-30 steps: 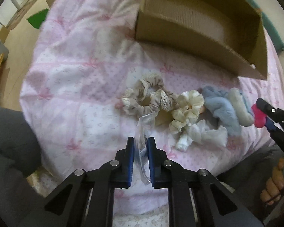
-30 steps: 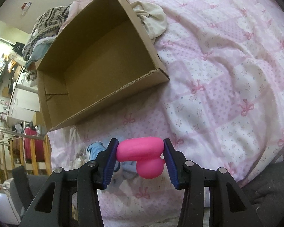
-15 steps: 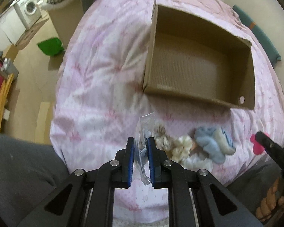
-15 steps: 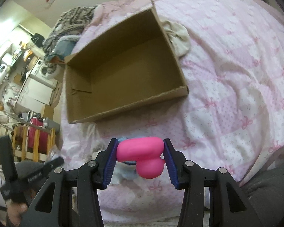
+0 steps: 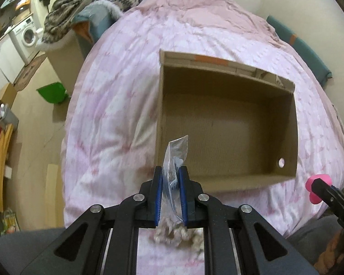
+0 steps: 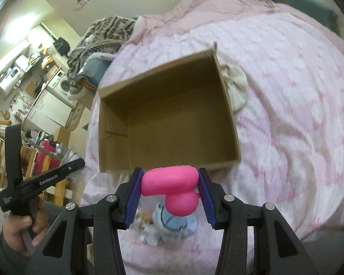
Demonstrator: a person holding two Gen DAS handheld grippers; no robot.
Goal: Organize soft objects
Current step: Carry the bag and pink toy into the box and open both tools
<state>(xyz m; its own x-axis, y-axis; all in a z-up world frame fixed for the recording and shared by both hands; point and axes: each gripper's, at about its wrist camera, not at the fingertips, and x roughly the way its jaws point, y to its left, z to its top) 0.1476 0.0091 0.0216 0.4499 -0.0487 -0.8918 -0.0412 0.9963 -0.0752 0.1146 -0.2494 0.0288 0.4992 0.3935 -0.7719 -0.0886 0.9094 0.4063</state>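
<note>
left gripper (image 5: 170, 194) was clamped on clear bag (image 5: 175, 158) | right gripper (image 6: 169, 190) was squeezed round pink toy (image 6: 172, 185) | risk: slick bag could be slipped short of cardboard box (image 5: 227, 123)

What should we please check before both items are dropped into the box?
1. Left gripper shut on the clear bag: ok.
2. Right gripper shut on the pink toy: ok.
3. Box open side up, nothing seen inside: ok.
4. Bag over the box opening: not ok, it hangs at the near wall.
5. Toy over the opening: not ok, it is short of the near rim.
6. Grippers apart from each other: ok.
</note>
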